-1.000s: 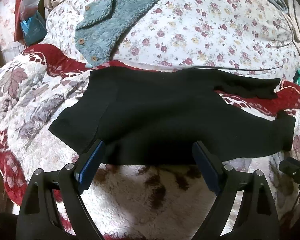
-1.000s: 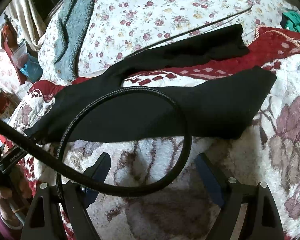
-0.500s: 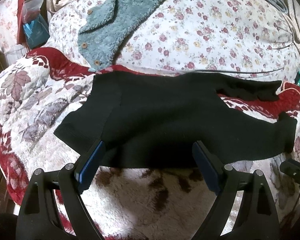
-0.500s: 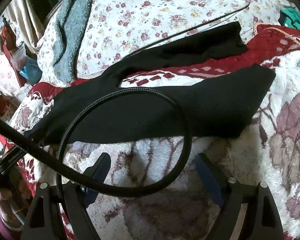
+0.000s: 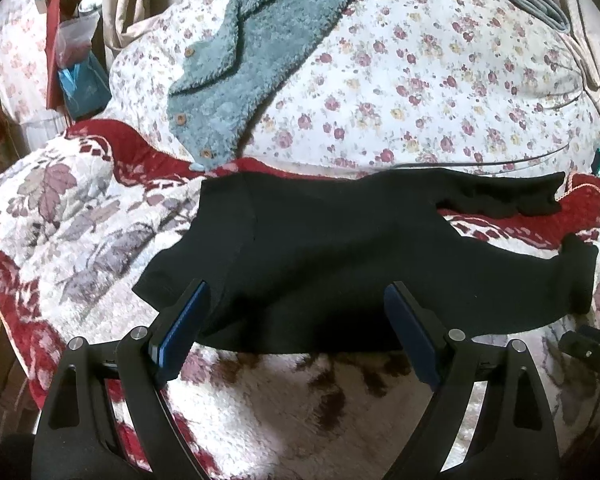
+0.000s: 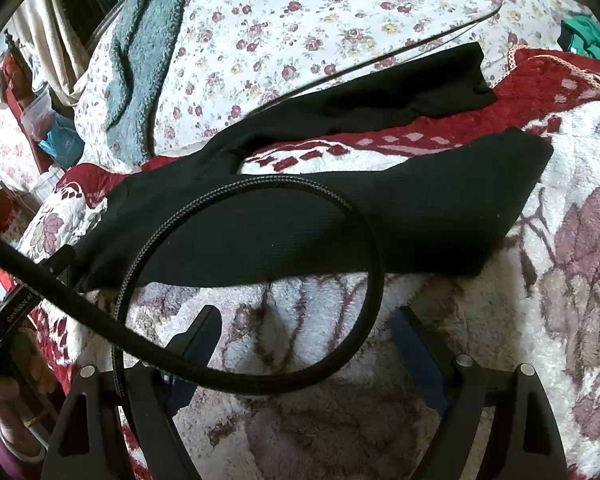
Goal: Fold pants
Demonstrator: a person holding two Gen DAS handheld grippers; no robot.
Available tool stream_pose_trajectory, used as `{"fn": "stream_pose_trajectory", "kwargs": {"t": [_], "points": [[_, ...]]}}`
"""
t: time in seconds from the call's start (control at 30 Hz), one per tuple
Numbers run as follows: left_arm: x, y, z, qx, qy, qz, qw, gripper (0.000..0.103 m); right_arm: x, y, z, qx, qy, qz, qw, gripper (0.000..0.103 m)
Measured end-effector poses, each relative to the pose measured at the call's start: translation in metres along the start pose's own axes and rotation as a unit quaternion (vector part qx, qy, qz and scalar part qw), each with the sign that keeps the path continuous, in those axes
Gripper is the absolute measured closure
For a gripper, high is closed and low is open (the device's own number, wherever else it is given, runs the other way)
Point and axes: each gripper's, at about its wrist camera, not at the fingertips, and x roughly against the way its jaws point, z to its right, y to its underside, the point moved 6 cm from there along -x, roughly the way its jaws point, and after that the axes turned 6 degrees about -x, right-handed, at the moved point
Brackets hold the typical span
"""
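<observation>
Your braided black cable point(image 6: 260, 264) loops across the right wrist view and hides part of the black fabric pants point(image 6: 320, 216); its ends run out of frame at 9 o'clock. In the left wrist view the pants point(image 5: 340, 264) are so dark that their folds are hard to read, and the near hem sits in shadow. They lie spread on the red-and-white floral plush blanket point(image 5: 280, 408), legs splayed toward 3 o'clock. Your left gripper point(image 5: 296, 320) is spread wide, holding nothing, tips at the near hem; contact is unclear. Your right gripper point(image 6: 306, 332) is also wide and holds nothing, short of the pants.
</observation>
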Motion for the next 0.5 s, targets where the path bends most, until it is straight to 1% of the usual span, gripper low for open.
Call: {"fn": "stream_pose_trajectory", "kwargs": {"t": [0.07, 0.13, 0.2, 0.3, 0.33, 0.5], "points": [[-0.001, 0.0, 0.001, -0.001, 0.004, -0.002, 1.0, 0.014, 0.0, 0.0, 0.0, 0.0, 0.0, 0.0, 1.0, 0.017], [-0.004, 0.003, 0.0, 0.005, 0.017, -0.014, 0.9997, 0.014, 0.0, -0.001, 0.003, -0.004, -0.004, 0.0, 1.0, 0.017], [-0.01, 0.006, -0.005, 0.029, 0.038, -0.034, 0.9983, 0.014, 0.0, -0.002, 0.006, -0.014, -0.013, 0.003, 1.0, 0.017], [-0.021, 0.014, -0.017, 0.085, 0.075, -0.072, 0.991, 0.014, 0.0, -0.006, 0.014, -0.036, -0.033, 0.003, 0.999, 0.017], [-0.025, 0.016, -0.023, 0.108, 0.086, -0.084, 0.9868, 0.014, 0.001, -0.008, 0.016, -0.044, -0.04, 0.004, 0.998, 0.017], [-0.035, 0.023, -0.033, 0.16, 0.094, -0.108, 0.9767, 0.014, -0.001, -0.017, 0.026, -0.069, -0.069, 0.009, 0.995, 0.017]]}}
